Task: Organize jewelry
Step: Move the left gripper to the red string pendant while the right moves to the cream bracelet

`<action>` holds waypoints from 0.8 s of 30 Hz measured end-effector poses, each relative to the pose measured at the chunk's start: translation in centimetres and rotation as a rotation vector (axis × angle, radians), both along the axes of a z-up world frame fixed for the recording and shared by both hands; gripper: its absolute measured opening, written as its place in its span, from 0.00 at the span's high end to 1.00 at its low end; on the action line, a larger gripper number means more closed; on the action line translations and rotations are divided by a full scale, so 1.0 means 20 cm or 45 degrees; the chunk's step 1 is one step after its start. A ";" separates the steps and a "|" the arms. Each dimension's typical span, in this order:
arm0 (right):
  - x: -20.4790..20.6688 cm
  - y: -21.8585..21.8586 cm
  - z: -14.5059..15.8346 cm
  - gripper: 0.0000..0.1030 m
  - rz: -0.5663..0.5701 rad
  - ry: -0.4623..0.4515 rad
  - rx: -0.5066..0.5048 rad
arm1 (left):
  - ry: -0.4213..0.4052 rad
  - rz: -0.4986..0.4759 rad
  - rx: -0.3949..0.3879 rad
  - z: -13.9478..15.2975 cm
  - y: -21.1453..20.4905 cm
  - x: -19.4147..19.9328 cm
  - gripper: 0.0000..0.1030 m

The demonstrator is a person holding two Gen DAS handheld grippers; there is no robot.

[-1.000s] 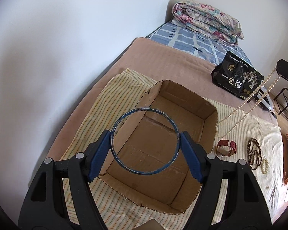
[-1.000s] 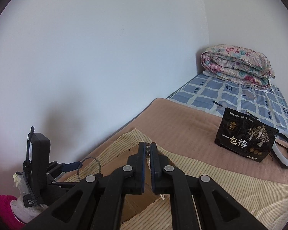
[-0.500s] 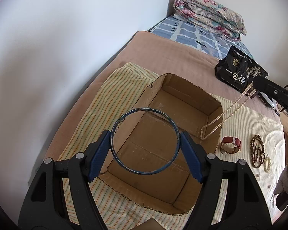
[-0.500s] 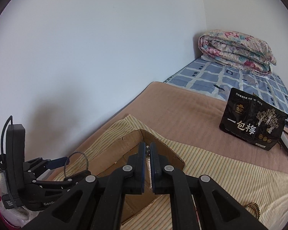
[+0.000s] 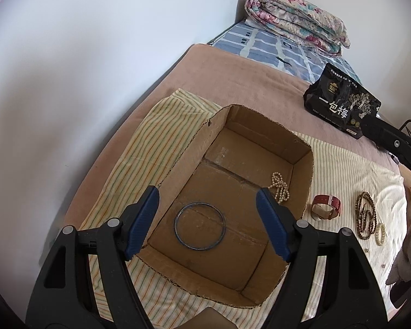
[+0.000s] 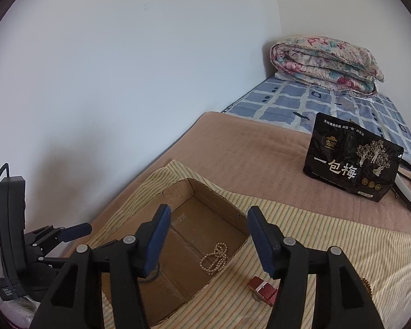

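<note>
Striped cloth (image 5: 161, 137) under your open brown cardboard box (image 5: 304, 181): thin blue metal bangle (image 5: 199, 226) lies flat between your spread left gripper (image 5: 207, 224) jaws, pearl necklace (image 6: 214, 257) heaped between your spread right gripper (image 6: 205, 242) jaws.

A brown cardboard box (image 5: 301, 164) sits centre-frame on a yellow-striped cloth (image 5: 161, 131), a floral quilt (image 5: 296, 31) and black pouch (image 5: 342, 101) upper right.

Folded floral quilt (image 6: 326, 64) (by the wall), black snack bag (image 6: 352, 163) upright on brown blanket (image 6: 241, 150)
</note>
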State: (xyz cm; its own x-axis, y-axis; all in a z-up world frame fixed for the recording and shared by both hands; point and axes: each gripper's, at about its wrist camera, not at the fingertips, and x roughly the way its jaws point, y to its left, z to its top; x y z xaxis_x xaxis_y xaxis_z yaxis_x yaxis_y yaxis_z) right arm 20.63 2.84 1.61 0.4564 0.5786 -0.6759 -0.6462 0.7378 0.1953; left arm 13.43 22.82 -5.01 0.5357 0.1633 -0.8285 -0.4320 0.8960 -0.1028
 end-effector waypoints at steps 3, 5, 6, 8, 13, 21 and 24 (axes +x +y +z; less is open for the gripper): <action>-0.01 -0.03 0.01 0.40 -0.009 -0.006 0.004 | -0.011 -0.001 0.009 0.01 -0.02 0.00 0.27; -0.01 -0.05 0.02 0.38 -0.019 -0.016 0.000 | -0.022 -0.003 0.013 0.02 -0.03 0.00 0.27; -0.02 -0.07 0.02 0.38 -0.024 -0.021 -0.001 | -0.029 -0.005 0.017 0.03 -0.04 0.00 0.27; -0.02 -0.10 0.04 0.37 -0.035 -0.028 -0.002 | -0.043 -0.012 0.026 0.04 -0.06 0.00 0.27; -0.05 -0.20 0.08 0.30 -0.075 -0.058 -0.005 | -0.077 -0.055 0.069 0.07 -0.15 0.01 0.27; -0.09 -0.46 0.14 0.18 -0.169 -0.094 -0.006 | -0.125 -0.108 0.035 0.10 -0.26 0.03 0.27; -0.11 -0.58 0.15 0.16 -0.205 -0.102 -0.009 | -0.133 -0.143 0.029 0.11 -0.33 0.05 0.27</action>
